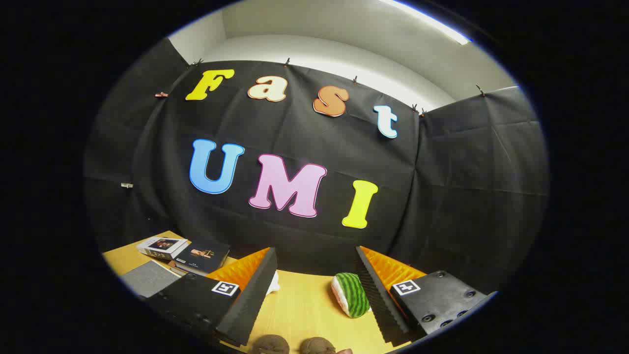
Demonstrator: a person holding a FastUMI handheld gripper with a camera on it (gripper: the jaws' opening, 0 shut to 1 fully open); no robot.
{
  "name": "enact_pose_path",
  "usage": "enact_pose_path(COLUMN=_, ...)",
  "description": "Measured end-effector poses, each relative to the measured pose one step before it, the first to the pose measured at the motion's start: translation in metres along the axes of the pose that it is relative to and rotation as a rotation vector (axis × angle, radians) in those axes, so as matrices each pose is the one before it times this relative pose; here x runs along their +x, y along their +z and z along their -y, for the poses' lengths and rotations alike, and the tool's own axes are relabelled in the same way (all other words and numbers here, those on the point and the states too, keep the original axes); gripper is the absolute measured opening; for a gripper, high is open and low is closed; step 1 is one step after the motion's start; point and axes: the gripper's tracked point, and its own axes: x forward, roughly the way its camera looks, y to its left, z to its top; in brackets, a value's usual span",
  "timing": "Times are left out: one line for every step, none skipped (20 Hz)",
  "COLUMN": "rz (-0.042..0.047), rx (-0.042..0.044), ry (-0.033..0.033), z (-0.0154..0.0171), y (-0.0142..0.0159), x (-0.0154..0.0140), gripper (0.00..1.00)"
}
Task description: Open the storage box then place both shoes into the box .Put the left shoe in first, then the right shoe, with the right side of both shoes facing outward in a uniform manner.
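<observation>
gripper (314, 290): fingers spread wide apart, nothing between the pads, held above a wooden table (300, 305). shoes: two rounded brown shapes, likely the toes of the pair (292, 345), side by side at the near end of the table, low between the fingers; too little visible to tell left from right. watermelon-patterned plush (351, 294): green-striped with a pale, pink-edged end, lying on the table just inside the right finger. small white object (273, 284): partly hidden behind the left finger, kind cannot be told. books (184, 251): a few lying flat beyond the left finger, near the black cloth wall. grey flat item (147, 278): just beside the books, nearer the gripper.
</observation>
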Motion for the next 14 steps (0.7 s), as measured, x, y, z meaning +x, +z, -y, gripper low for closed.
enact_pose_path(rz=0.00202, rx=-0.00709, ry=0.00240, z=-0.00092, y=-0.00092, x=0.00042, gripper=0.97)
enact_pose_path(rz=-0.00189, rx=-0.00363, ry=0.00480, z=-0.00186, y=-0.00106, x=-0.00011, gripper=0.97)
enact_pose_path(rz=-0.00232, rx=0.00041, ry=0.00506, z=-0.00138, y=-0.00016, x=-0.00038, gripper=0.97)
enact_pose_path(rz=-0.00495, rx=0.00382, ry=0.00410, z=-0.00086, y=-0.00117, x=-0.00065, gripper=0.97)
enact_pose_path(rz=-0.00175, rx=0.00227, ry=0.00294, z=-0.00079, y=-0.00074, x=-0.00024, gripper=0.97)
enact_pose_path(rz=0.00128, rx=0.00279, ry=0.00116, z=-0.00016, y=-0.00007, x=-0.00117, gripper=0.97)
enact_pose_path(rz=-0.00161, rx=0.00335, ry=0.00200, z=-0.00015, y=-0.00105, x=0.00025, gripper=0.97)
enact_pose_path(rz=0.00061, rx=0.00206, ry=0.00272, z=-0.00045, y=-0.00083, x=-0.00106, gripper=0.97)
enact_pose_path(rz=-0.00152, rx=-0.00128, ry=0.00465, z=-0.00148, y=-0.00074, x=-0.00057, gripper=0.97)
enact_pose_path(rz=-0.00241, rx=-0.00380, ry=0.00151, z=0.00033, y=-0.00028, x=-0.00041, gripper=0.97)
enact_pose_path(rz=-0.00120, rx=-0.00263, ry=0.00342, z=-0.00004, y=-0.00095, x=-0.00077, gripper=0.97)
enact_pose_path(rz=0.00095, rx=-0.00202, ry=0.00070, z=0.00060, y=-0.00064, x=0.00030, gripper=0.97)
enact_pose_path(rz=0.00037, rx=-0.00305, ry=0.00133, z=0.00016, y=0.00044, x=-0.00056, gripper=0.97)
enact_pose_path(rz=0.00073, rx=-0.00259, ry=0.00365, z=0.00001, y=0.00034, x=-0.00050, gripper=0.97)
